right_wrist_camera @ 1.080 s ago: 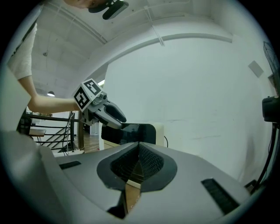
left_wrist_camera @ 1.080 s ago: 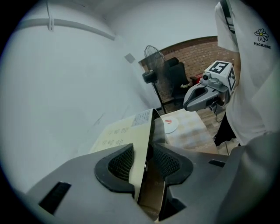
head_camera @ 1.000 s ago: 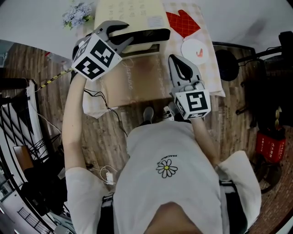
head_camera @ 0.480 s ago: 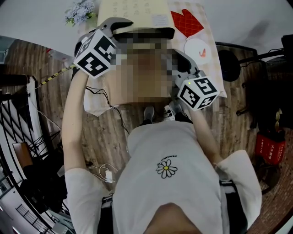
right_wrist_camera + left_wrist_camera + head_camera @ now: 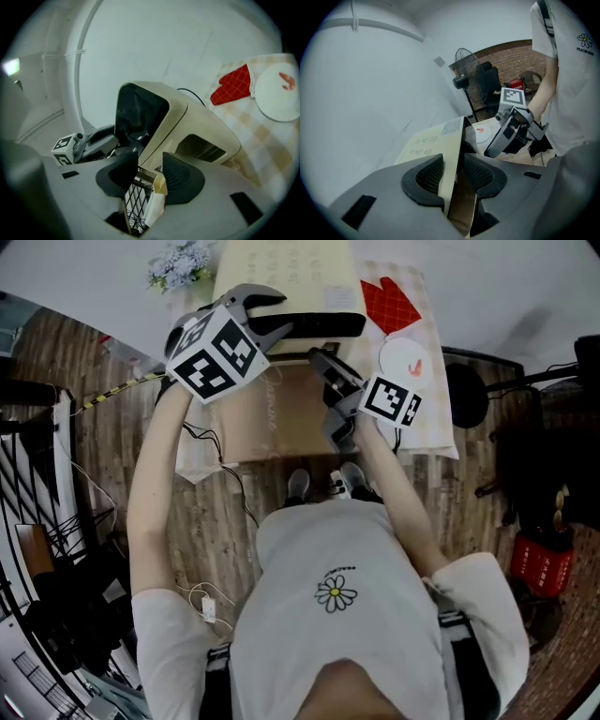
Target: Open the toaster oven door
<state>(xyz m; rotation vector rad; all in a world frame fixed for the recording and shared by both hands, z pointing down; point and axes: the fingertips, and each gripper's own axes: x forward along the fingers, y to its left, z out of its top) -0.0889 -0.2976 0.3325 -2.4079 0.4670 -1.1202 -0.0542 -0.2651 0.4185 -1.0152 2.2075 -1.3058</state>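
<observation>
At the far edge of the worktop [image 5: 433,423], against the white wall: cream toaster oven [image 5: 272,273], front facing the person. The black door handle [image 5: 323,324] runs along the top front edge. The door [image 5: 136,115] is dark glass and shows in the right gripper view. Whether it is ajar: cannot tell.

Left tongs [image 5: 452,171]: jaws apart, straddling the oven's cream top edge, which runs between the two ribbed pads. Pad contact is not resolved. In the head view these tongs sit at the oven's left front corner, just beside the left end of the handle.

Right tongs [image 5: 147,171]: jaws apart. In the gap, close to the camera, are a wire rack [image 5: 136,206] and a cream edge piece. Whether the pads touch them is unclear. In the head view these tongs are in front of the oven, below the handle, pointing up and left toward it.

Right of the oven, on the checked cloth: a red oven mitt [image 5: 389,304] and, near it, a white plate [image 5: 405,357]. Left of the oven, by the wall: pale flowers [image 5: 183,261].
</observation>
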